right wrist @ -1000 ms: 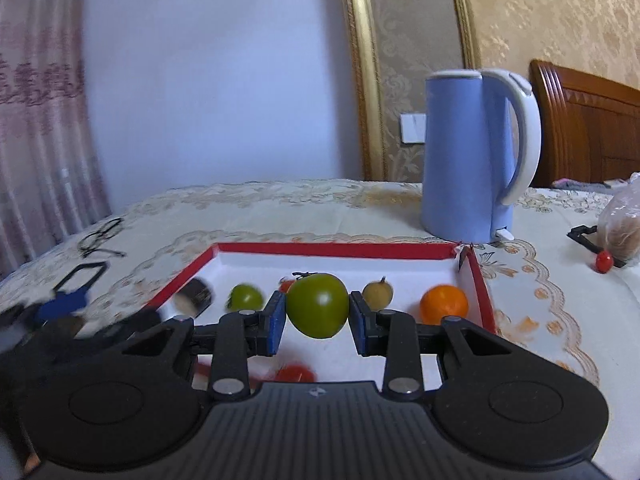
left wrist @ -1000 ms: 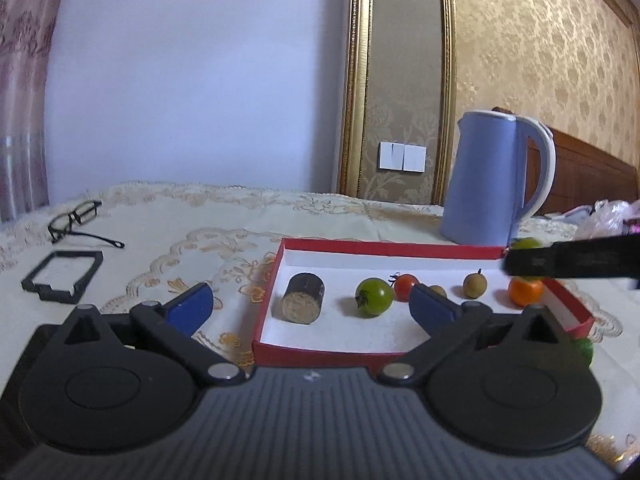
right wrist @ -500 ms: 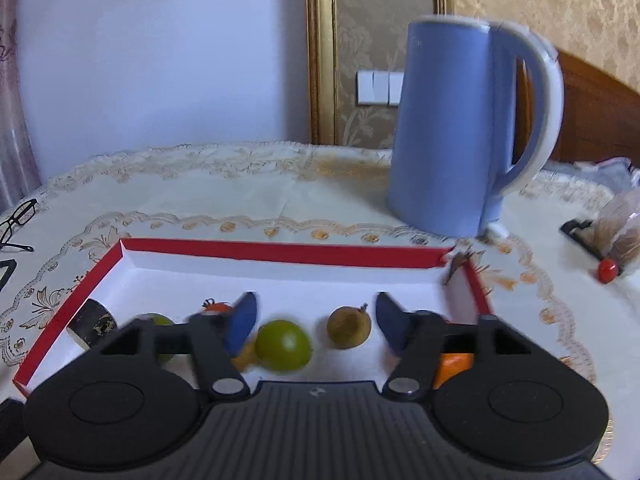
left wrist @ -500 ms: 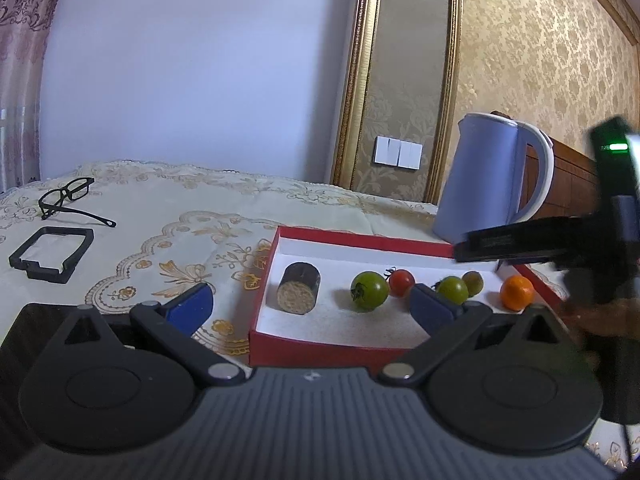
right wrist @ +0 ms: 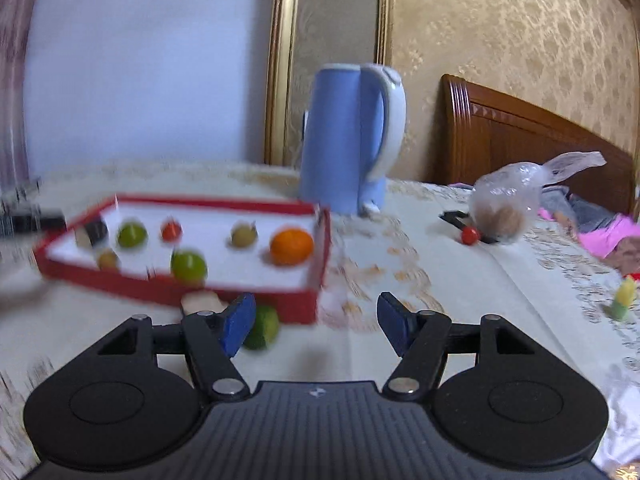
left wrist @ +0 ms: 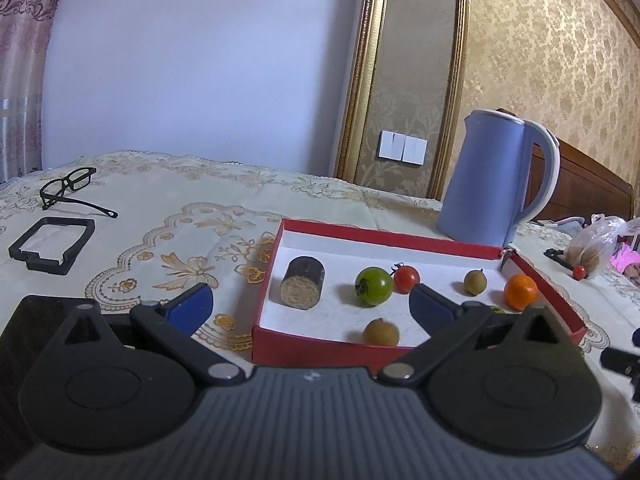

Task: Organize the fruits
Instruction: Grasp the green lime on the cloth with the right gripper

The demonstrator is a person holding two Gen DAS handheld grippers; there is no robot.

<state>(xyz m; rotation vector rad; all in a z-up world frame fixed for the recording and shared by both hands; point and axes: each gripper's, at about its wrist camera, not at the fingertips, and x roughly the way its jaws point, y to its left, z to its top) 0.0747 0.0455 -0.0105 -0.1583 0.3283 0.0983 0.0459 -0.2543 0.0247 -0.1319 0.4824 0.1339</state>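
Observation:
A red tray (left wrist: pixel 384 236) with a white floor holds a dark cylinder (left wrist: pixel 302 288), a green tomato (left wrist: pixel 374 286), a red cherry tomato (left wrist: pixel 407 279), two brown longans (left wrist: pixel 475 282), and an orange (left wrist: pixel 520 291). My left gripper (left wrist: pixel 310 306) is open and empty in front of the tray. In the blurred right wrist view the tray (right wrist: pixel 256 294) also holds a second green tomato (right wrist: pixel 189 266). My right gripper (right wrist: pixel 318 322) is open and empty, in front of the tray's right corner. A green fruit (right wrist: pixel 262 327) lies on the cloth outside the tray, by its left finger.
A blue kettle (left wrist: pixel 496 178) stands behind the tray. Glasses (left wrist: pixel 68 188) and a black frame (left wrist: pixel 52 244) lie at the left. A plastic bag (right wrist: pixel 508 204), a loose red cherry tomato (right wrist: pixel 469 235) and a small corn-like piece (right wrist: pixel 622 300) lie at the right.
My right gripper opened and let the green tomato go into the tray, then pulled back and swung right. My left gripper stayed open and shifted slightly.

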